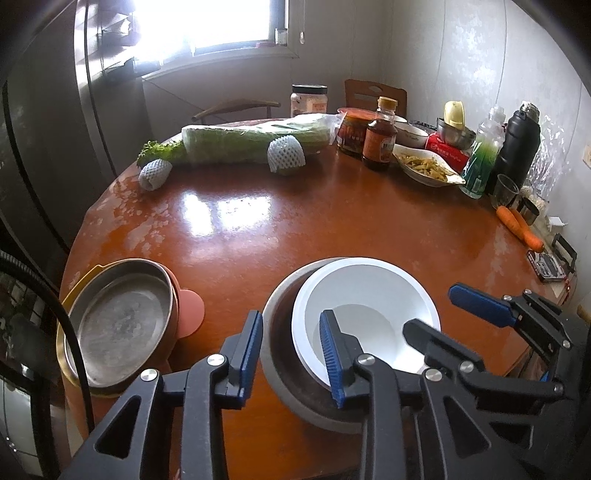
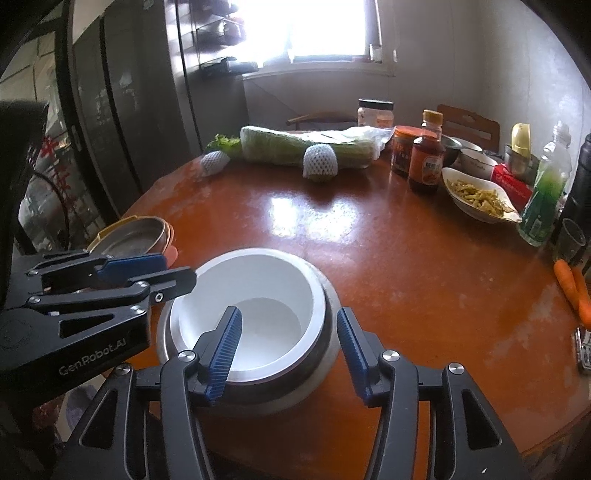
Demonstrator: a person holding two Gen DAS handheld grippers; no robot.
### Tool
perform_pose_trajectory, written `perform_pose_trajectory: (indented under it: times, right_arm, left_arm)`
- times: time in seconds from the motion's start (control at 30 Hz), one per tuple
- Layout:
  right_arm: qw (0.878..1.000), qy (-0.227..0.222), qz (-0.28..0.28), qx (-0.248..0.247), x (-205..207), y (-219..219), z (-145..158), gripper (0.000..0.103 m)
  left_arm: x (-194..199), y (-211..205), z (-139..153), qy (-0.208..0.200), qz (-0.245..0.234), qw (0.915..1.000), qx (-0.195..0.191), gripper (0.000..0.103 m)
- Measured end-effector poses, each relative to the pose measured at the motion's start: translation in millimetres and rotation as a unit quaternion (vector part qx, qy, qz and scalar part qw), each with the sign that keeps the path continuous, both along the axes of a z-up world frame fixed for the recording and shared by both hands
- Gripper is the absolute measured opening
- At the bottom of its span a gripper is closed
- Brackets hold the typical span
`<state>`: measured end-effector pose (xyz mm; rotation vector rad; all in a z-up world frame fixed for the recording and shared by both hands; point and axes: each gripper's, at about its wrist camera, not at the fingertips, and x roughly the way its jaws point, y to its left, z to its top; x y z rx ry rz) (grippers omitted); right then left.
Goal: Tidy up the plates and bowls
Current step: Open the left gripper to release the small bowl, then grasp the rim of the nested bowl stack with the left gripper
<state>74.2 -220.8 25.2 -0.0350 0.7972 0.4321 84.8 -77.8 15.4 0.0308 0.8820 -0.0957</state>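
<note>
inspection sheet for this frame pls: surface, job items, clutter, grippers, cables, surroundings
Surface: round glossy brown table, window glare, pale patches at its left edge.
Job's things: white bowl nested in metal-rimmed bowl; stacked metal dishes to their left.
Clutter: wrapped cabbage, sauce bottle, dish of food, carrots, black flask.
Grippers: left gripper and right gripper each straddle the bowls' rims, pads not pressing.
Cables: black cable across the dishes, left edge.
Surroundings: bright window, chairs behind the table, papered wall on the right.
</note>
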Motion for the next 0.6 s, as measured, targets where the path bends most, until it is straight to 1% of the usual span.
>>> perform_pose_trajectory:
  times: [0.1, 0.2, 0.27, 0.33, 0.43, 0.57, 0.6]
  right_arm:
    - [1.000, -0.003, -0.005, 0.003, 0, -4, 4, 0.057]
    - [1.000, -0.006, -0.009, 0.005, 0, -8, 7, 0.059]
    - [1.000, -0.008, -0.012, 0.007, -1, -10, 9, 0.060]
    - [1.000, -0.009, -0.014, 0.012, -1, -13, 11, 0.062]
    - [1.000, -0.013, -0.019, 0.017, -1, -17, 15, 0.066]
    - [0.999, -0.009, -0.024, 0.025, -1, -22, 18, 0.069]
    - [0.999, -0.007, -0.024, 0.025, 0, -23, 18, 0.073]
  left_arm:
    - [-2, 1, 2, -0.002, 0.002, 1.0000, -0.002, 0.032]
    - [-5, 3, 6, -0.007, 0.005, 1.0000, -0.004, 0.035]
    - [-6, 5, 8, -0.010, 0.008, 0.9999, -0.006, 0.041]
    - [-8, 8, 10, -0.013, 0.012, 0.9998, -0.008, 0.045]
    - [-10, 12, 13, -0.013, 0.015, 0.9997, -0.015, 0.047]
    - [-12, 16, 11, -0.007, 0.019, 0.9995, -0.025, 0.056]
    - [-12, 16, 10, -0.004, 0.019, 0.9994, -0.028, 0.057]
